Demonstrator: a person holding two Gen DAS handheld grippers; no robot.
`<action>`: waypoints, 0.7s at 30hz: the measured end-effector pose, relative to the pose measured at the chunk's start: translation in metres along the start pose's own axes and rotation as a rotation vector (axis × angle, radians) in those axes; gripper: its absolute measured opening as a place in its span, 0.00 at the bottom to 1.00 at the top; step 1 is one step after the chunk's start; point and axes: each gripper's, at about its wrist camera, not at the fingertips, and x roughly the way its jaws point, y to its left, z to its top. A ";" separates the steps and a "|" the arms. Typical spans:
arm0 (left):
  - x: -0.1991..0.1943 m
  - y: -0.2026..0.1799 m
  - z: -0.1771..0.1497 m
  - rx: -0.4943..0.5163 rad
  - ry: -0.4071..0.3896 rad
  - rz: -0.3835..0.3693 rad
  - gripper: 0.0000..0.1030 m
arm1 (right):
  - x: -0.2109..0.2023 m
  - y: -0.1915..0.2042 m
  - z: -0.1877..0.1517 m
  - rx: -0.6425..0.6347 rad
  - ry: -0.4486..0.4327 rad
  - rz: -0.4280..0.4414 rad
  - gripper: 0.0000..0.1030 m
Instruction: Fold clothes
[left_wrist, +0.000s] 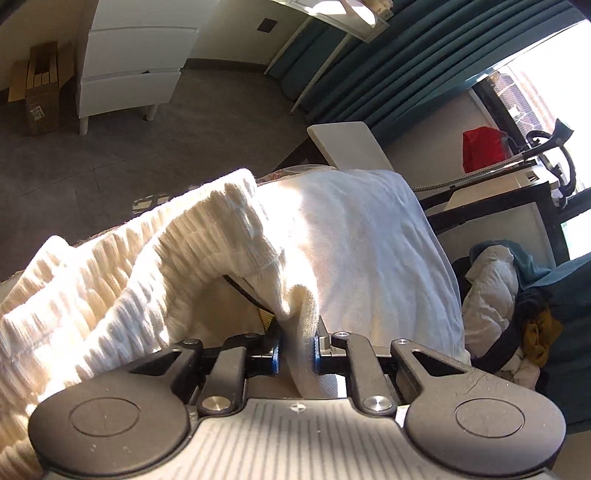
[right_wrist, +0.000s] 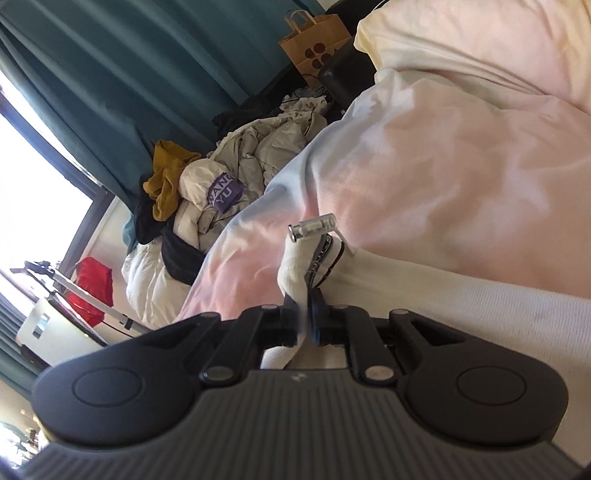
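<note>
I hold the white knit garment between both grippers: left gripper and right gripper each clamped on an edge above the bed.

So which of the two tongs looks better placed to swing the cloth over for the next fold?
Left, probably. The left tongs pinch a loose hanging edge of the white knit garment, free to carry. The right tongs grip a corner by the drawstring, close against the bed.

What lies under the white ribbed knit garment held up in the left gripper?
Under the white ribbed knit garment, pinched by the left gripper, a smooth white towel-like cloth covers the surface. A dark strap peeks from its fold; the rest is hidden.
</note>
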 end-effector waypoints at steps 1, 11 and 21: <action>-0.005 0.001 -0.001 0.001 -0.001 -0.025 0.24 | -0.005 -0.001 0.002 -0.002 0.013 0.010 0.15; -0.115 0.020 -0.044 0.107 -0.059 -0.232 0.67 | -0.129 -0.011 -0.001 -0.012 -0.016 0.084 0.66; -0.142 0.148 -0.119 -0.151 0.056 -0.210 0.80 | -0.198 -0.087 -0.069 0.428 -0.018 0.074 0.67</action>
